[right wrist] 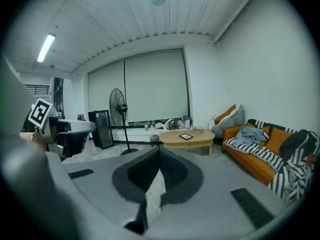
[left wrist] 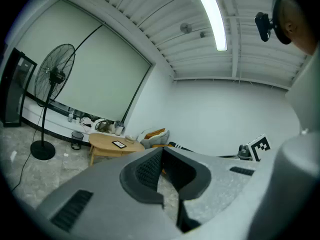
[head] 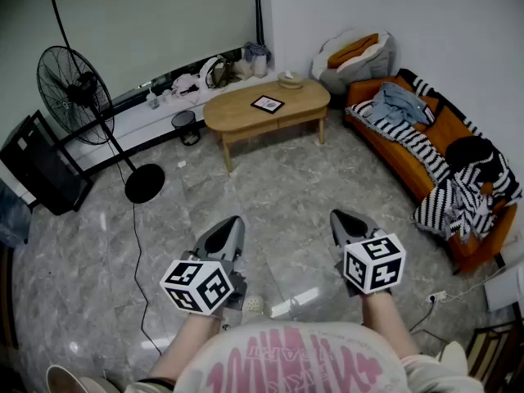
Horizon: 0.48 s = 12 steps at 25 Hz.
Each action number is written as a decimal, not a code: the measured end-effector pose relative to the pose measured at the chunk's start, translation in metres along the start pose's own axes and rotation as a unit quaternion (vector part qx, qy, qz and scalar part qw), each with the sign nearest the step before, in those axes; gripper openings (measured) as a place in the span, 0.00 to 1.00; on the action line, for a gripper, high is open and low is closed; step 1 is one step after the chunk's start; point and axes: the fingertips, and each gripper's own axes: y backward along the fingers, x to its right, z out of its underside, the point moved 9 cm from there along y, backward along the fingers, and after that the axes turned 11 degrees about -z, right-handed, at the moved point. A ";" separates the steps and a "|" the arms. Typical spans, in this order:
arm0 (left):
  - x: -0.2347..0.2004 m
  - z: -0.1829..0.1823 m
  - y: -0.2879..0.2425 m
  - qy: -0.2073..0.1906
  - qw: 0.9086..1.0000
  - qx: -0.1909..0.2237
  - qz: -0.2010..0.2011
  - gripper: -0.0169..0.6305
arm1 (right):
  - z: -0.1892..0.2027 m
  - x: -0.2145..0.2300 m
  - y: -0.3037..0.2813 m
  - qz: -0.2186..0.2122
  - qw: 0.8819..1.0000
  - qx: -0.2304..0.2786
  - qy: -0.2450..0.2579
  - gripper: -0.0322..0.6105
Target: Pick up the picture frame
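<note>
The picture frame [head: 268, 103], small with a dark border, lies flat on the oval wooden coffee table [head: 237, 117] across the room. It also shows in the left gripper view as the frame [left wrist: 119, 144] and in the right gripper view as the frame [right wrist: 186, 136], far ahead. My left gripper [head: 235, 219] and right gripper [head: 342, 215] hang over the marble floor close to my body, well short of the table. Both point toward it. The left gripper [left wrist: 162, 150] has its jaws together with nothing between them. So does the right gripper [right wrist: 160, 150].
A standing fan [head: 78, 84] is at the left with its cable trailing over the floor. An orange sofa [head: 413, 158] with striped blankets lines the right wall. A bowl [head: 289, 79] sits on the table, a small bin [head: 186, 126] stands beside it, and a black cabinet [head: 37, 166] is far left.
</note>
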 end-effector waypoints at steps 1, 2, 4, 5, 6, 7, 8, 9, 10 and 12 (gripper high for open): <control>-0.006 -0.004 -0.007 0.000 1.000 -0.002 0.002 0.03 | -0.003 0.002 -0.008 0.002 1.000 0.000 -0.002 0.06; -0.011 -0.008 -0.014 0.001 1.000 -0.003 0.004 0.03 | -0.007 0.004 -0.016 0.003 1.000 -0.001 -0.003 0.06; -0.022 -0.016 -0.030 0.003 1.000 -0.003 0.009 0.03 | -0.015 0.009 -0.032 0.007 1.000 -0.002 -0.004 0.06; -0.028 -0.021 -0.038 0.004 1.000 -0.001 0.012 0.03 | -0.020 0.010 -0.040 0.009 1.000 -0.003 -0.003 0.06; -0.035 -0.027 -0.046 0.004 1.000 0.001 0.015 0.03 | -0.025 0.012 -0.050 0.012 1.000 -0.002 -0.002 0.06; -0.043 -0.033 -0.055 0.003 1.000 0.004 0.018 0.03 | -0.031 0.013 -0.060 0.015 1.000 0.000 0.000 0.06; -0.051 -0.040 -0.064 0.001 1.000 0.006 0.022 0.03 | -0.036 0.014 -0.071 0.018 1.000 0.004 0.001 0.06; -0.060 -0.048 -0.072 -0.001 1.000 0.008 0.026 0.03 | -0.042 0.015 -0.081 0.021 1.000 0.008 0.001 0.06; -0.069 -0.055 -0.081 -0.004 1.000 0.009 0.029 0.03 | -0.048 0.015 -0.092 0.025 1.000 0.012 0.000 0.06; -0.087 -0.070 -0.096 -0.008 0.999 0.013 0.035 0.03 | -0.059 0.016 -0.113 0.033 0.999 0.021 -0.007 0.06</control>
